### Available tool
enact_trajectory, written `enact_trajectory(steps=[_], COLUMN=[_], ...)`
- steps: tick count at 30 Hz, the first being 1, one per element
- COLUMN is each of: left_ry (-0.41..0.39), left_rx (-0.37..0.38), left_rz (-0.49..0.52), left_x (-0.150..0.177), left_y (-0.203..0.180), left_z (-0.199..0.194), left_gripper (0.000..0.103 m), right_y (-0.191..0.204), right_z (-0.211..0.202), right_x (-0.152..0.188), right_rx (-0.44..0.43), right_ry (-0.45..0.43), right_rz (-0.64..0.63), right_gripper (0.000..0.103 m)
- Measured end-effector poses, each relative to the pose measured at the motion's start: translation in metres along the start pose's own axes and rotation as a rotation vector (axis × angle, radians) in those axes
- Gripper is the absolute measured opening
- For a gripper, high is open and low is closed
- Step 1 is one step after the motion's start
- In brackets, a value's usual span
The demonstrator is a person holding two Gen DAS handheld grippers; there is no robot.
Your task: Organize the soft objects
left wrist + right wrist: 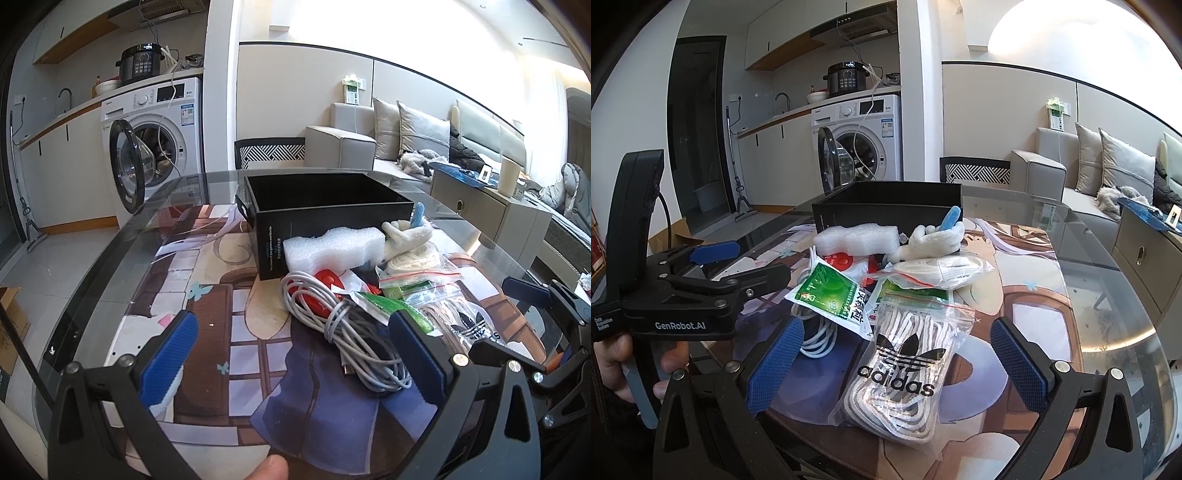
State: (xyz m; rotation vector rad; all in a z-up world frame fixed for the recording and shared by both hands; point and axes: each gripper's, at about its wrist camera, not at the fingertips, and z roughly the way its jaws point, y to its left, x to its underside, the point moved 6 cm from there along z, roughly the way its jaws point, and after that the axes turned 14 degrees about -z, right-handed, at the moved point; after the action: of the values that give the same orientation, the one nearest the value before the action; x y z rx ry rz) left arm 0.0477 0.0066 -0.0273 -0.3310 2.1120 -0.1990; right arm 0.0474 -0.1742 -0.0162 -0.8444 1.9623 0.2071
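Note:
An open black box (pixel 325 206) (pixel 886 206) stands on the glass table. In front of it lies a pile: white foam (pixel 334 249) (pixel 858 238), a white plush toy (pixel 408 230) (pixel 934 236) with a blue part, a coiled grey cable (pixel 354 332) (pixel 816 339), a red item (pixel 327 280), a green packet (pixel 831 291) and a clear Adidas bag (pixel 901 373) of laces. My left gripper (pixel 295 354) is open, its right pad beside the cable. My right gripper (pixel 897 362) is open, straddling the Adidas bag without touching it.
The glass table (pixel 122 258) covers a printed cartoon mat and has a curved edge at left. A patterned chair (pixel 271 153) stands behind the box. Beyond are a washing machine (pixel 155 140) with its door open, a sofa (pixel 406 140) and a cabinet (pixel 495 218).

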Motion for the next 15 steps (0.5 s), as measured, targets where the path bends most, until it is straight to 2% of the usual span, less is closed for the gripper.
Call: enact_trajectory(steps=[9, 15], left_ry=[0.035, 0.02], left_rx=[0.012, 0.013], left_rz=[0.041, 0.048], left_x=[0.004, 0.004], left_y=[-0.005, -0.006], left_z=[0.003, 0.002], left_gripper=[0.103, 0.103], right_y=[-0.003, -0.002], right_z=[0.011, 0.019], right_x=[0.009, 0.014], right_rx=[0.008, 0.005], right_ry=[0.064, 0.102], right_rz=[0.006, 0.001], right_gripper=[0.103, 0.103])
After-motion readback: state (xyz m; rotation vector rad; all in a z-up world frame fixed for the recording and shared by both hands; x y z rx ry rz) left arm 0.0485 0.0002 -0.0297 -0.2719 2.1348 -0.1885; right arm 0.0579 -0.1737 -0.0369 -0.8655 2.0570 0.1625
